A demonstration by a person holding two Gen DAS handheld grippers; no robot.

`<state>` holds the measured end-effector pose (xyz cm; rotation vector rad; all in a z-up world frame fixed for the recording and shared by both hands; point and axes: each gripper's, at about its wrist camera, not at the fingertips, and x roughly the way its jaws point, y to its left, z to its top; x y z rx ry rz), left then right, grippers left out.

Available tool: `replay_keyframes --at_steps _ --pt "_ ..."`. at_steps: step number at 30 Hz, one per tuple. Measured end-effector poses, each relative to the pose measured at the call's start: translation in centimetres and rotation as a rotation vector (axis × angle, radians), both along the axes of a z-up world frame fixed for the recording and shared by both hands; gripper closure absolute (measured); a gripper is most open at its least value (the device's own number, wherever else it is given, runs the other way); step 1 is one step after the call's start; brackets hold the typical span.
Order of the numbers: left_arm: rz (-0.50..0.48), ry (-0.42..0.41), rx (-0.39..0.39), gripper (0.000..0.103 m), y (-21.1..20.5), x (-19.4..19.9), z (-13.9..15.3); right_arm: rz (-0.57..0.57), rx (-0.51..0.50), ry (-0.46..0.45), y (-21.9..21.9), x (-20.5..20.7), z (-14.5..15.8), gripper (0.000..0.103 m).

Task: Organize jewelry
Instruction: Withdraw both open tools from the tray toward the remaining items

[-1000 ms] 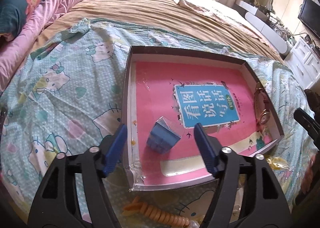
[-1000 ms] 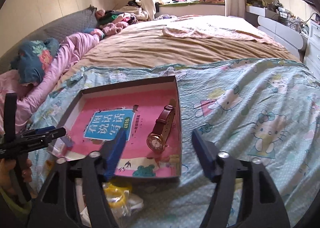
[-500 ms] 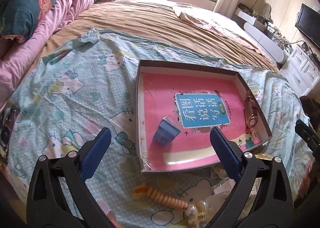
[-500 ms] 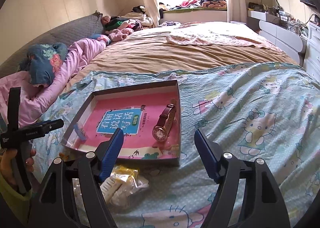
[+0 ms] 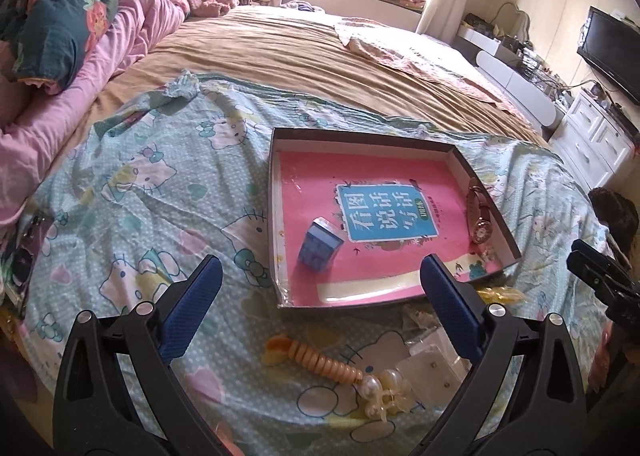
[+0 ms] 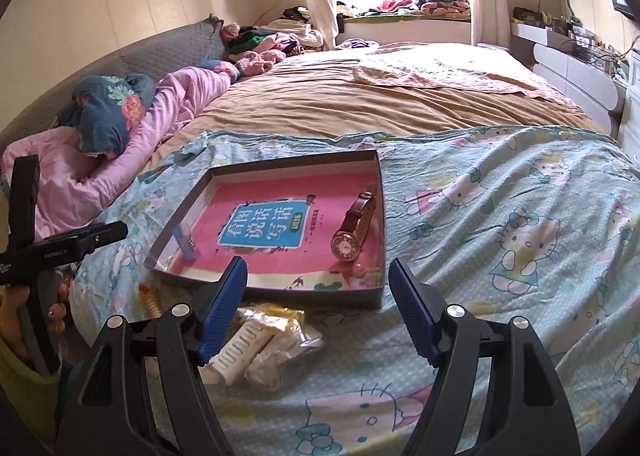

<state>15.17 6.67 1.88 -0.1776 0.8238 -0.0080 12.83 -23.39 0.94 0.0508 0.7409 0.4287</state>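
A shallow grey box (image 5: 273, 216) with a pink printed floor lies on the Hello Kitty sheet. Inside it are a small blue earring card (image 5: 320, 245) near the left wall and a brown-strapped watch (image 5: 480, 218) by the right wall. My left gripper (image 5: 320, 280) hangs open above the box's near edge, and nothing is between its blue pads. An orange spiral band (image 5: 316, 356), a pearl clip (image 5: 382, 388) and clear packets (image 5: 428, 370) lie below it. My right gripper (image 6: 318, 276) is open and empty over the box's (image 6: 372, 292) near rim, with the watch (image 6: 352, 232) just beyond.
A white comb clip (image 6: 240, 352) and yellow packets (image 6: 280, 316) lie under the right gripper. Pink bedding (image 6: 120, 176) and pillows are at the left, a tan blanket (image 6: 380, 104) is behind, and white drawers (image 5: 592, 136) stand at the right. A hand (image 6: 24, 316) holds the left gripper.
The left jaws spread much wider, and the gripper drew back and up from the blue card in the box. The right gripper also pulled back, which brought the packets into view.
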Motion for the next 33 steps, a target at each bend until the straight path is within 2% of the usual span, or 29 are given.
replay_keyframes --at_steps 15,33 --pt "-0.048 -0.011 0.038 0.01 -1.9 -2.8 -0.2 0.066 -0.018 0.014 1.3 -2.2 -0.3 0.031" --pt "-0.124 0.007 0.085 0.01 -4.1 -5.3 -1.8 0.085 -0.045 0.046 1.8 -4.1 -1.3 0.031"
